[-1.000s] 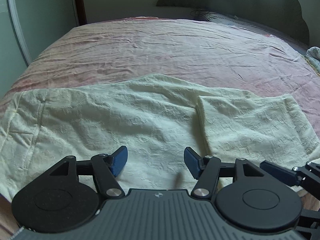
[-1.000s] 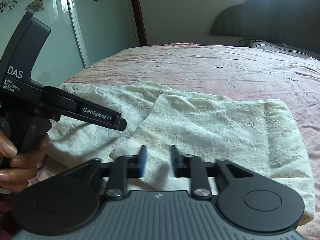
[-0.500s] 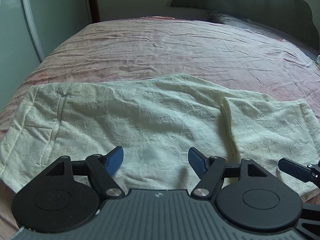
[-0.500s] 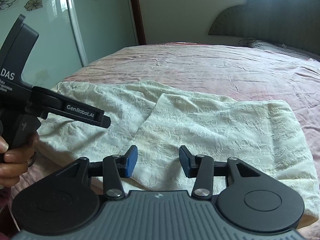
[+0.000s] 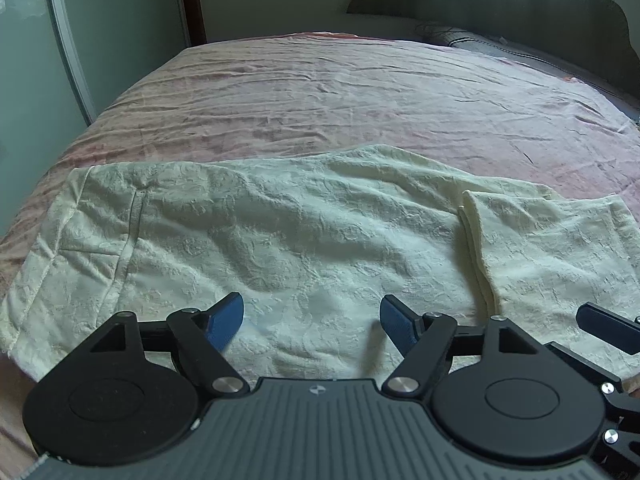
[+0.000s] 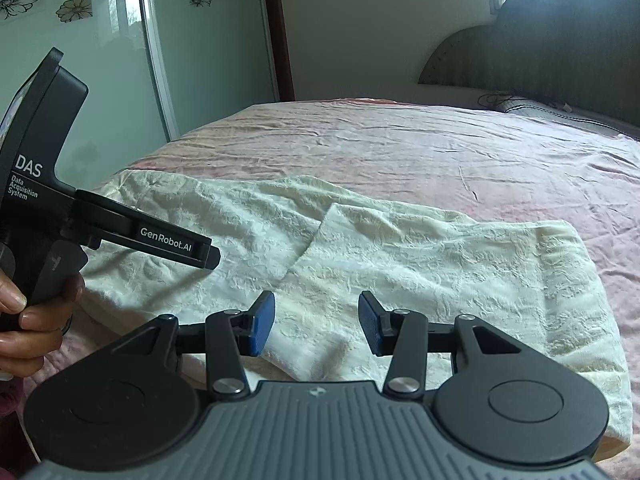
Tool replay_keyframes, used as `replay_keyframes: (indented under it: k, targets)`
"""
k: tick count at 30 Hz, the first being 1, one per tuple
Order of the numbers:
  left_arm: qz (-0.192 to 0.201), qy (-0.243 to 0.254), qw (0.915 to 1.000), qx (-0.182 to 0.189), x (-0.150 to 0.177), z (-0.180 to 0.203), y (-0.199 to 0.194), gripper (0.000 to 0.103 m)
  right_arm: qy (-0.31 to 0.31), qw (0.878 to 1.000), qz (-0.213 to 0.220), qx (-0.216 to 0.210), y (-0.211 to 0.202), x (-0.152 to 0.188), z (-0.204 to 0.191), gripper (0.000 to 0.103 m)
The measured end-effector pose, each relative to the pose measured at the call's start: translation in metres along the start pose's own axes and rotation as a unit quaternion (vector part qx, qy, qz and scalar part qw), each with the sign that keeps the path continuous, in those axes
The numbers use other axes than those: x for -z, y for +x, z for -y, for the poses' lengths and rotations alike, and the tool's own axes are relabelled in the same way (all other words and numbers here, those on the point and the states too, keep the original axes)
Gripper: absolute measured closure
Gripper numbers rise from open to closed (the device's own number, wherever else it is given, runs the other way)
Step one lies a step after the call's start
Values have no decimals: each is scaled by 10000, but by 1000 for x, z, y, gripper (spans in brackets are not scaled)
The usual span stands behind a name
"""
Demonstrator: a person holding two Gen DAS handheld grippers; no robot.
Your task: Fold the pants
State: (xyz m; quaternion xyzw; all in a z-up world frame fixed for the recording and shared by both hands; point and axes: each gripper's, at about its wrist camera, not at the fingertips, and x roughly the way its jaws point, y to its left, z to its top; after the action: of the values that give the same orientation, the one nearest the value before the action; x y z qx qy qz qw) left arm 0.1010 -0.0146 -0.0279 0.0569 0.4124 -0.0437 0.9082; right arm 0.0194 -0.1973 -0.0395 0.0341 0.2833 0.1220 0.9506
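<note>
Cream textured pants [image 5: 300, 240] lie flat across the pink bed, their right end folded over into a doubled panel [image 6: 440, 260]. My left gripper [image 5: 312, 322] hovers over the near edge of the pants' middle. Its jaws are opening, and nothing is between them; the cloth lies below. My right gripper [image 6: 316, 328] stands open above the near edge of the folded panel, holding nothing. The left gripper's body [image 6: 48, 184] shows at the left of the right wrist view. One right finger [image 5: 608, 326] shows at the right edge of the left wrist view.
The pink bedspread [image 5: 360, 92] stretches wrinkled beyond the pants. A dark headboard [image 6: 560, 52] and a pillow [image 5: 500, 46] stand at the far right. A sliding glass door [image 6: 100, 60] lines the left side. A person's hand [image 6: 24, 320] grips the left tool.
The left gripper's jaws have spread wider and it has slid left along the pants. The right gripper's jaws have opened from nearly shut, with nothing in them.
</note>
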Motion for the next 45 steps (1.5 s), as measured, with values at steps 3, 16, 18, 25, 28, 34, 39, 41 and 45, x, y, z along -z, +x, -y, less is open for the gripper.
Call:
replay_keyframes:
  k: [3,16,18,25,28,34,39,41,45]
  targets:
    - [-4,-8,10000,-10,0,-1,0,25,-2,10000,3,-11,0,0,-1,58]
    - [-7,25,10000,-48,0,1,1,25,-42,10000,-33,-58,0,1,-1,58]
    - [-8,43,10000,-57,0,1,1,25,-27,10000,-28,-60,0,2,-1,58]
    - [-11,70,10000,-68,1,3,1,25,-64,10000,20,-3,-4,2,-1,58]
    - [-11,83,9999,-70,1,3,2,25,-34,10000,33,-6,-6,2,0,58]
    - [-30,42,10000,4,-1,4,2,25,-114,9999,60,26,-9,3,-2,58]
    - [-200,-284,9973,650,-6,0,1,24,-1200,9917,266,365,-23,8,-24,58]
    - [-303,-390,9947,906,-9,2,2,24,-1847,9812,271,494,-26,11,-40,58]
    - [-485,-543,9887,1314,-13,11,5,24,-2521,9658,139,595,-19,21,-60,58]
